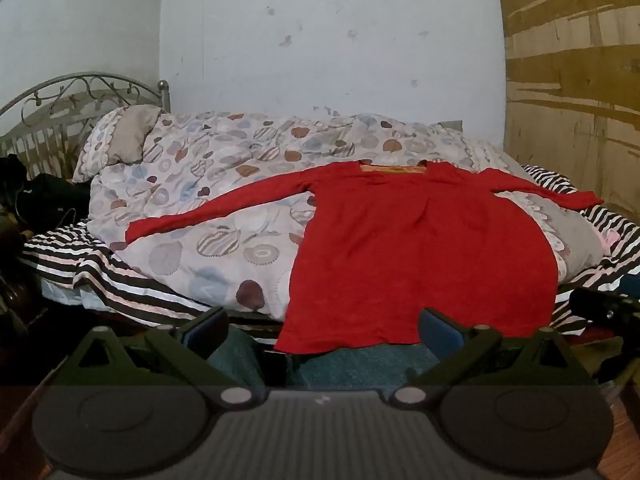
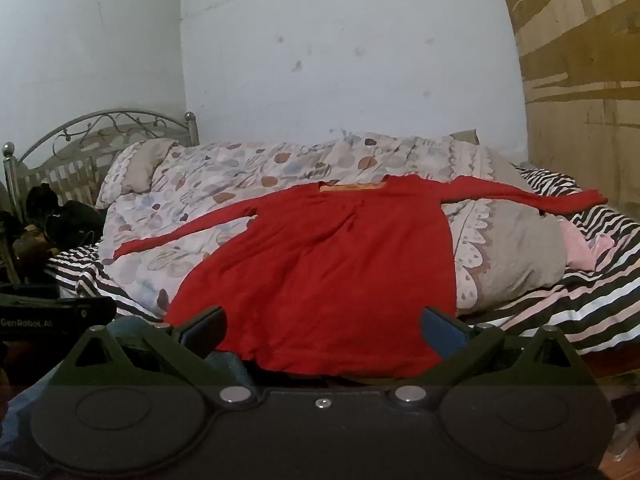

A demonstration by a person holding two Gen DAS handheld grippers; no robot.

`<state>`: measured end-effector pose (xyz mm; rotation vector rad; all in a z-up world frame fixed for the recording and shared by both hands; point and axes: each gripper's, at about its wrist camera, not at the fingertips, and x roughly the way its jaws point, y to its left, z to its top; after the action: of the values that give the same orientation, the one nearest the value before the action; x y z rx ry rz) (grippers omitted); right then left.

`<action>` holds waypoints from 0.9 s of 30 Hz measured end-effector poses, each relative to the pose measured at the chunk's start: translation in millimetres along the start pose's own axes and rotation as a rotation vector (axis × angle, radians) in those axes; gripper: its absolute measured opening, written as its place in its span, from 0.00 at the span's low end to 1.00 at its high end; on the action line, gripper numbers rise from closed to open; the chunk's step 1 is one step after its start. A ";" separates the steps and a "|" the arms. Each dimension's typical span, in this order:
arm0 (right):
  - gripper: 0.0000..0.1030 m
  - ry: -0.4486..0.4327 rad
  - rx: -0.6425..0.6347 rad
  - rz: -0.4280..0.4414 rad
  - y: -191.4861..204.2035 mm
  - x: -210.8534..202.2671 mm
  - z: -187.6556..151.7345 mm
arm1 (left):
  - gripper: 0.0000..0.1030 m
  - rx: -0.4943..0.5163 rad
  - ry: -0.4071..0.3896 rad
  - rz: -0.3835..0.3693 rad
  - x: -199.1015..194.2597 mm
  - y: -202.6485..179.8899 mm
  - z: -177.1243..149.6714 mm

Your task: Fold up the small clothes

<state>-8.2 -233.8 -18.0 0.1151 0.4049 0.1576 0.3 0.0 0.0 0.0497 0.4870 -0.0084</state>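
Your surface: patterned duvet (image 1: 208,184) on striped sheet (image 1: 120,280), metal headboard (image 1: 60,96) upper left, white wall (image 1: 320,40). Red top (image 1: 420,248) spread flat, centre. Left gripper (image 1: 320,328), right gripper (image 2: 324,328): jaws wide, empty.

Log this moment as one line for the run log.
stage: before first fold | red top: spread flat on duvet, sleeves out | left gripper: open, empty | right gripper: open, empty
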 end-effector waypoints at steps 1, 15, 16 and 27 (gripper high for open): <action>1.00 -0.011 -0.003 0.001 0.2 -0.5 -0.2 | 1.00 -0.001 -0.001 0.001 0.1 0.2 0.2; 1.00 -0.010 -0.005 -0.007 -0.2 -1.1 0.6 | 1.00 0.013 -0.009 -0.008 -1.9 -1.0 2.3; 1.00 -0.010 -0.005 -0.007 -0.6 -1.4 0.9 | 1.00 0.015 -0.007 -0.008 -1.0 -1.7 2.8; 1.00 -0.010 -0.005 -0.006 -1.9 -1.4 1.5 | 1.00 0.012 -0.004 -0.011 2.5 0.4 -0.8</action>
<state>-8.6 -236.0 -16.4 0.1099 0.3944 0.1519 2.1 0.4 -1.8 0.0584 0.4834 -0.0226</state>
